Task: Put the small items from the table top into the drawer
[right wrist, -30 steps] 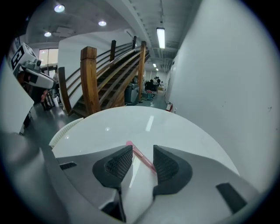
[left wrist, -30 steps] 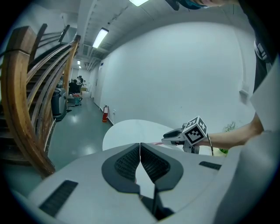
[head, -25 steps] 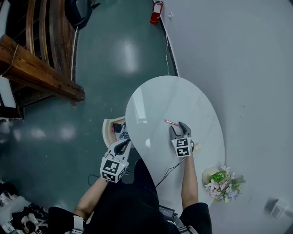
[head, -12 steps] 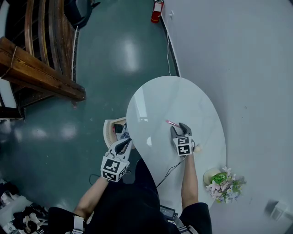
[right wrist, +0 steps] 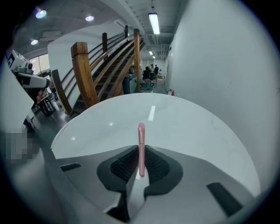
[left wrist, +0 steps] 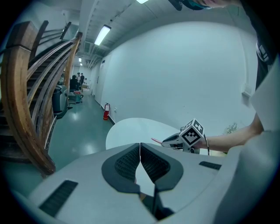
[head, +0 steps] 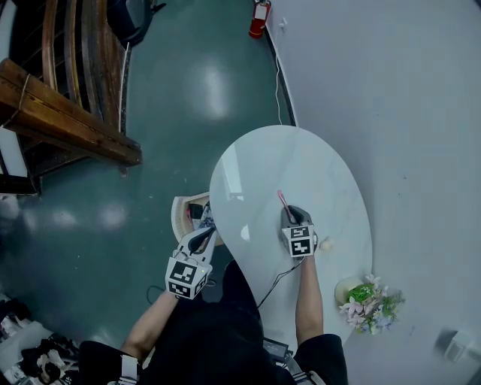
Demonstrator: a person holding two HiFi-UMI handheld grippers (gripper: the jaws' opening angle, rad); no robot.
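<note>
On the white oval table (head: 301, 162), my right gripper (head: 289, 215) has just been closing and now stands shut on a thin pink stick (head: 281, 198). In the right gripper view the stick (right wrist: 141, 140) stands straight between the pads (right wrist: 127, 165), its tip poking out ahead. My left gripper (head: 204, 234) is shut with nothing in it, hovering beside the open drawer (head: 180, 214) at the table's left edge. The left gripper view shows its pads (left wrist: 127, 161) pressed together and, beyond them, the right gripper (left wrist: 175, 141) with the stick (left wrist: 156, 141). A small beige item (head: 325, 243) lies just right of the right gripper.
A pot of flowers (head: 368, 301) stands on the near right end of the table. Several small things lie in the drawer. A wooden staircase (head: 68, 113) rises at the left, and a red fire extinguisher (head: 258, 16) stands by the wall.
The right gripper's jaws closed on the pink stick, which swung from lying slanted to the left to pointing straight away from the gripper. The left gripper stayed put.
</note>
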